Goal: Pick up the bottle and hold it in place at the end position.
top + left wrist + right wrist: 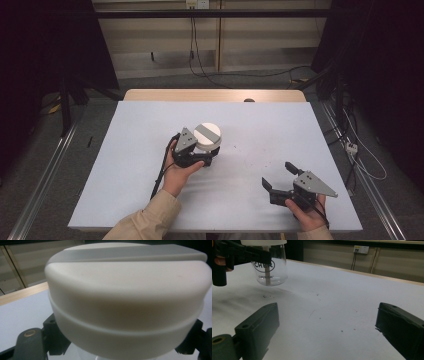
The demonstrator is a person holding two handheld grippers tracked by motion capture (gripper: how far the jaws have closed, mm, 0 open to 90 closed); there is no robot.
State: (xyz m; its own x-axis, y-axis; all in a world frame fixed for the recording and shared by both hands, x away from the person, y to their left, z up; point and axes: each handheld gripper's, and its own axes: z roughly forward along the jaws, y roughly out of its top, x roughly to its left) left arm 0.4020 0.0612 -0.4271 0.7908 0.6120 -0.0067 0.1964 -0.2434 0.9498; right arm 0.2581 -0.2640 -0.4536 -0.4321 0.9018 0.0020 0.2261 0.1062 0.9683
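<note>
Gripper (209, 159) in the left hand sits clamped on the clear glass jar (206, 145) just under its wide white lid (207, 134), near the middle of the worktop (125, 165) in the high view. Off to the near right, the right gripper (278, 175) rests with its jaws spread and nothing between them.

From the left gripper view, the white lid (127, 295) looms close, with a grey band across its top and a seam around its side; black jaws press in below it on both sides.

From the right gripper view, the glass jar (269, 270) appears at the far left, printed with lettering, a stick-like piece inside, and the left gripper (239, 255) around its neck.

Glass like this is probably rigid, smooth and breakable, and fairly light since it looks nearly empty. The neck under the lid seems the safest hold, as the overhang would stop slipping; a squeeze on the bulging body would likely skid.
</note>
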